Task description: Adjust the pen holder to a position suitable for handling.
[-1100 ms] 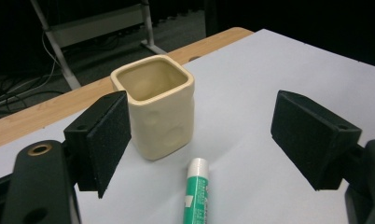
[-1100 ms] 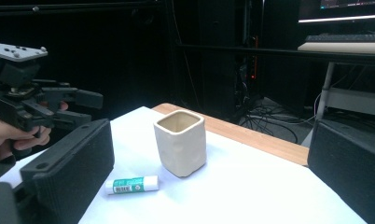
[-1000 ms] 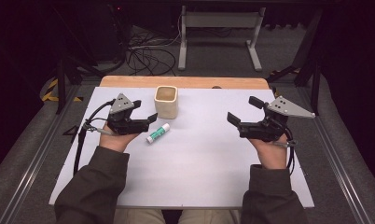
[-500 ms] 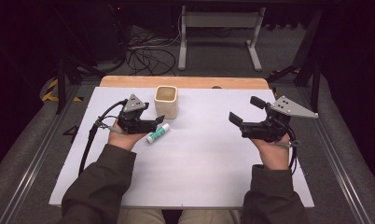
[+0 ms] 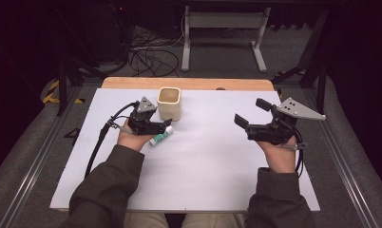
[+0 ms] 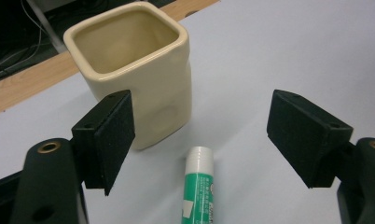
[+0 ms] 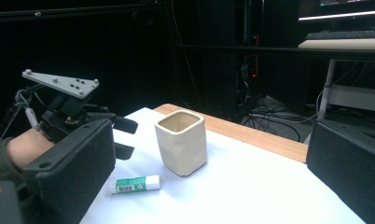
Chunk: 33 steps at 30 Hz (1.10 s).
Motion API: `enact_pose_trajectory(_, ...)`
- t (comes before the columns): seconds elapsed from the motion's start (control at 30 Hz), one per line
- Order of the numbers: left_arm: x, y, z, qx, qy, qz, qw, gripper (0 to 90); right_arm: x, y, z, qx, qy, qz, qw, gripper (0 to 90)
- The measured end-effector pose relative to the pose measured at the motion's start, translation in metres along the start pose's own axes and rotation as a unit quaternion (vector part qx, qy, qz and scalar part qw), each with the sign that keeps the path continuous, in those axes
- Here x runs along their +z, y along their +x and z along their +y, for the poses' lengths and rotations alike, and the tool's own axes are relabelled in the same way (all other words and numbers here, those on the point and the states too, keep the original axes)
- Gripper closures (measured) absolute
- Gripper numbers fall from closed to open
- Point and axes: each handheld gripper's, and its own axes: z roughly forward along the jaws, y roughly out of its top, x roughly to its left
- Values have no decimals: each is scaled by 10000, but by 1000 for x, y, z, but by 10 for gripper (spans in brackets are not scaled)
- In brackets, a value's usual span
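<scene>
A green and white glue stick [image 5: 160, 137] lies flat on the white table sheet [image 5: 213, 166], just in front of a cream square cup [image 5: 169, 103]. My left gripper [image 5: 166, 125] hangs low over the stick's near end, pointing right. In the left gripper view the glue stick [image 6: 198, 186] lies between and below the pads [image 6: 113, 137], untouched, with the cup [image 6: 139, 74] just behind. The jaws have just been closing a little and still stand wide: open. My right gripper [image 5: 252, 113] is held open above the right half of the table, with nothing between its jaws, facing the cup [image 7: 181, 142].
A wooden strip [image 5: 189, 83] runs along the table's far edge behind the cup. Beyond it, cables [image 5: 146, 54] and a metal stand [image 5: 222, 28] sit on the dark floor. Metal rails [image 5: 32, 156] flank the table.
My left gripper has moved right and slightly down, from beside the glue stick to over its near end. The right gripper has stayed put.
</scene>
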Motion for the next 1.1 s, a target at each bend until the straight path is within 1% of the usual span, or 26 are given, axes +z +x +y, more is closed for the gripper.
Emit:
enact_pose_trajectory(0.03, 2, 1, 0, 27, 25, 27, 10000, 253, 0, 0, 0, 1, 8, 0, 10000, 18)
enact_pose_trajectory(0.23, 13, 2, -4, 3, 239, -5, 9997, 265, 0, -1, 0, 34, -1, 2, 10000, 18)
enact_pose_trajectory(0.33, 18, 3, -7, -63, 370, -5, 9993, 273, 0, 0, 0, 37, 7, 16, 10000, 19)
enact_pose_trajectory(0.4, 23, 4, -9, -185, 470, -65, 9987, 286, 1, 0, -1, 28, 19, 23, 10000, 19)
enact_pose_trajectory(0.43, 23, 4, -9, -185, 470, -65, 9987, 293, 1, 0, -1, 23, 25, 30, 10000, 19)
enact_pose_trajectory(0.5, 26, 4, -10, -248, 526, -116, 9982, 310, 2, 1, -1, 24, 31, 42, 10000, 19)
enact_pose_trajectory(0.57, 29, 5, -11, -235, 574, -111, 9980, 327, 2, 1, -1, 28, 36, 47, 10000, 20)
enact_pose_trajectory(0.63, 32, 4, -12, -284, 635, -138, 9975, 334, 1, 0, -1, 26, 24, 41, 10000, 20)
enact_pose_trajectory(0.67, 32, 4, -12, -284, 635, -138, 9975, 342, 1, 0, -1, 16, 23, 44, 10000, 20)
enact_pose_trajectory(0.7, 33, 5, -12, -266, 654, -142, 9974, 353, 0, 0, -1, 57, 11, 34, 10000, 20)
enact_pose_trajectory(0.77, 35, 4, -13, -293, 701, -145, 9970, 372, 0, -1, -1, 34, 13, 36, 10000, 20)
enact_pose_trajectory(0.83, 39, 4, -14, -274, 785, -143, 9964, 396, 0, -1, 0, 52, 4, 32, 10000, 21)
enact_pose_trajectory(0.9, 41, 4, -15, -291, 849, -183, 9958, 408, 0, -1, 0, 38, 15, 41, 10000, 21)
enact_pose_trajectory(0.97, 44, 5, -16, -256, 953, -192, 9949, 423, 0, -1, -1, 36, 21, 45, 10000, 21)
enact_pose_trajectory(1.0, 45, 4, -17, -301, 1011, -222, 9942, 430, 0, -1, -1, 37, 21, 48, 10000, 21)
enact_pose_trajectory(1.03, 46, 5, -17, -288, 1064, -232, 9936, 438, 0, -1, -1, 38, 21, 48, 10000, 21)
enact_pose_trajectory(1.07, 46, 5, -17, -288, 1064, -232, 9936, 446, 0, -1, -1, 37, 23, 48, 10000, 21)
enact_pose_trajectory(1.1, 47, 6, -18, -343, 1129, -263, 9927, 452, 0, -1, -1, 35, 24, 49, 10000, 21)
